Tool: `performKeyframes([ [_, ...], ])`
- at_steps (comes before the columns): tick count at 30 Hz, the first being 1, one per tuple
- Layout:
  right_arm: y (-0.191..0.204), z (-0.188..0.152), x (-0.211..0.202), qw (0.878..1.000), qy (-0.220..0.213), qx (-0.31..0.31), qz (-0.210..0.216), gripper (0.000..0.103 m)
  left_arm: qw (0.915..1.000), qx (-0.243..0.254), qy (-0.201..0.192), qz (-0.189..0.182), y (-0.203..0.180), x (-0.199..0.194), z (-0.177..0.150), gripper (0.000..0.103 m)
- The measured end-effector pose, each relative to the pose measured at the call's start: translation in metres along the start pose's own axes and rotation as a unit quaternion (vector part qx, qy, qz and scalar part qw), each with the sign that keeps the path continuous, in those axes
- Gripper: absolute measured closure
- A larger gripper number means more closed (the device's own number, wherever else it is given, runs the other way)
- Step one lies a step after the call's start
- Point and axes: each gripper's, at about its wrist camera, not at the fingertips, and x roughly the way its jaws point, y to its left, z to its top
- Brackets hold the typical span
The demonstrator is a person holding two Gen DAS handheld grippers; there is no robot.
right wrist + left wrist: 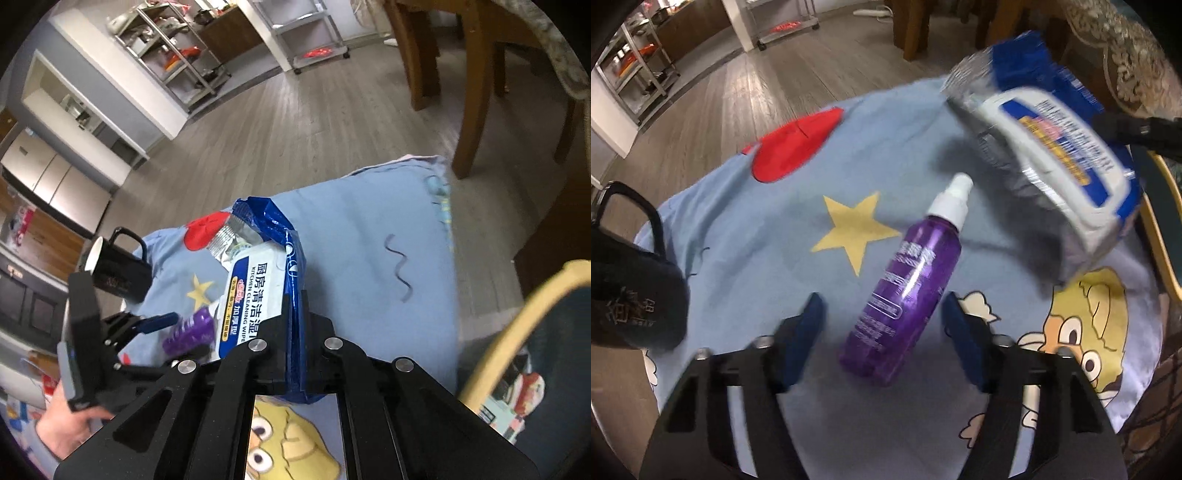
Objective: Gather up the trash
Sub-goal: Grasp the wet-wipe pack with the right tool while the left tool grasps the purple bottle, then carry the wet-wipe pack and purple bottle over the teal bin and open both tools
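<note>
The right gripper is clamping its jaws tight on the blue edge of a wipes pack, holding it in the air above the counter, which is wearing a pale blue cartoon cloth. In the left wrist view the same pack is hanging tilted at upper right, clear of the cloth and casting a shadow on it, with the right gripper's black body reaching in from the right edge.

The left gripper is standing wide open and holding nothing, its blue pads sitting either side of the lower half of a purple spray bottle without touching it. The bottle is lying on its side on the cloth, white nozzle pointing away from the gripper, just beside a yellow star. In the right wrist view the bottle is showing partly behind the pack.

A black mug is sitting at the cloth's left edge, well apart from the bottle, handle uppermost in the picture
</note>
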Motion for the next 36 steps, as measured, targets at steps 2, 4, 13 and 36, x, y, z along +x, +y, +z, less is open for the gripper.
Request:
performKeyframes([
  [2, -0.002, -0.009, -0.014, 1.0, -0.01, 0.005, -0.001, 0.099, 1.0, 0.003, 0.0, -0.005, -0.002, -0.002, 0.0, 0.057],
  [4, -0.001, -0.016, -0.025, 1.0, -0.018, 0.005, -0.002, 0.099, 0.9999, 0.004, 0.004, -0.01, -0.004, -0.005, -0.001, 0.064],
  [13, -0.002, -0.056, -0.071, 0.999, -0.048, 0.009, -0.008, 0.1, 0.9997, -0.01, -0.003, -0.024, -0.015, -0.024, -0.022, 0.071],
  [36, -0.034, -0.124, -0.185, 0.982, -0.168, 0.032, -0.079, 0.1, 0.9792, -0.026, -0.138, -0.147, -0.092, -0.139, -0.038, 0.071],
])
